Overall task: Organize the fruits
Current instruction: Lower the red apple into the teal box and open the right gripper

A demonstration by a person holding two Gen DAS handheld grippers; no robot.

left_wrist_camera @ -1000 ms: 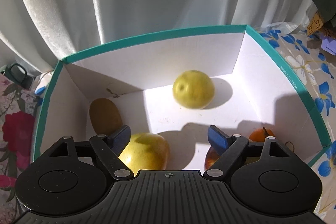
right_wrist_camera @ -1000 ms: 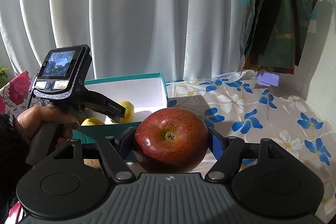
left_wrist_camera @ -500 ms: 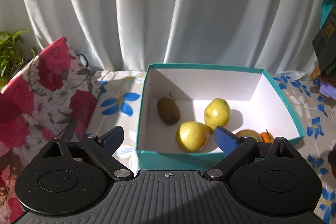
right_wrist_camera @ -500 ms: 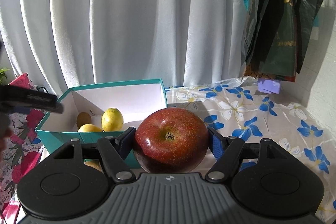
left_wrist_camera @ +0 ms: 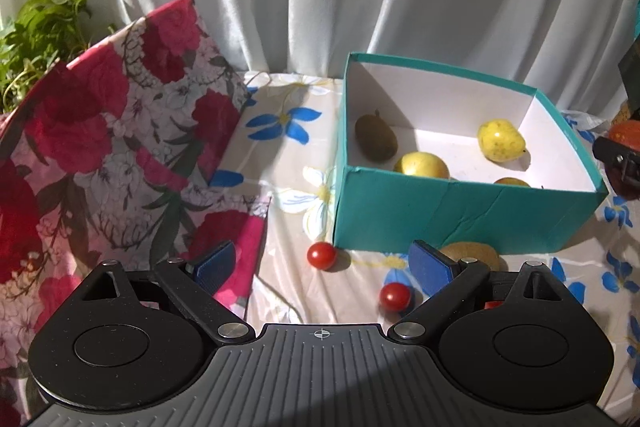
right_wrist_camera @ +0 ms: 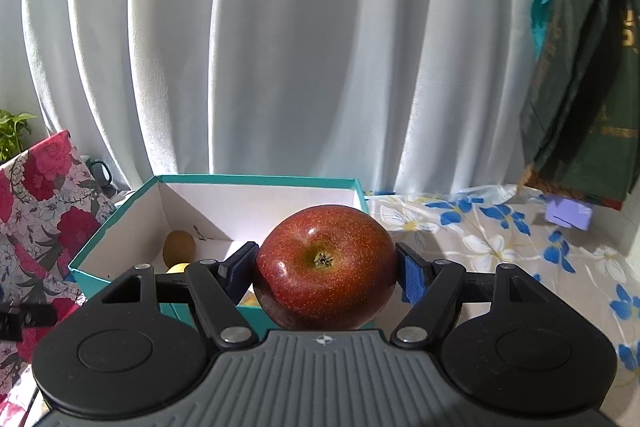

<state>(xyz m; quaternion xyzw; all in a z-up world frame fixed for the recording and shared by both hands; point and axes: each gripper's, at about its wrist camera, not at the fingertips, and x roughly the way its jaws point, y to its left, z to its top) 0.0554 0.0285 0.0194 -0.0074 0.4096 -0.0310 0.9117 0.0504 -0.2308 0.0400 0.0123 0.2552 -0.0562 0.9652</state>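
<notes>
My left gripper (left_wrist_camera: 322, 263) is open and holds nothing; it hovers over the tablecloth in front of the teal box (left_wrist_camera: 448, 215). Two cherry tomatoes (left_wrist_camera: 321, 255) (left_wrist_camera: 395, 296) and a brown kiwi (left_wrist_camera: 474, 253) lie on the cloth near its fingers. Inside the box are a kiwi (left_wrist_camera: 375, 138), two yellow pears (left_wrist_camera: 500, 140) (left_wrist_camera: 421, 165) and the top of another fruit (left_wrist_camera: 512, 181). My right gripper (right_wrist_camera: 326, 269) is shut on a big red apple (right_wrist_camera: 326, 267), held near the teal box (right_wrist_camera: 120, 227). That apple (left_wrist_camera: 624, 131) peeks in at the right edge of the left wrist view.
A red floral box (left_wrist_camera: 100, 155) stands to the left of the teal box, with a green plant (left_wrist_camera: 44, 31) behind it. White curtains close the back. Dark bags (right_wrist_camera: 584, 79) hang at the right, above a small purple object (right_wrist_camera: 568, 213).
My left gripper has pulled back out of the box and swung left, so the tomatoes and the floral box came into view. The right gripper has carried the apple closer to the box.
</notes>
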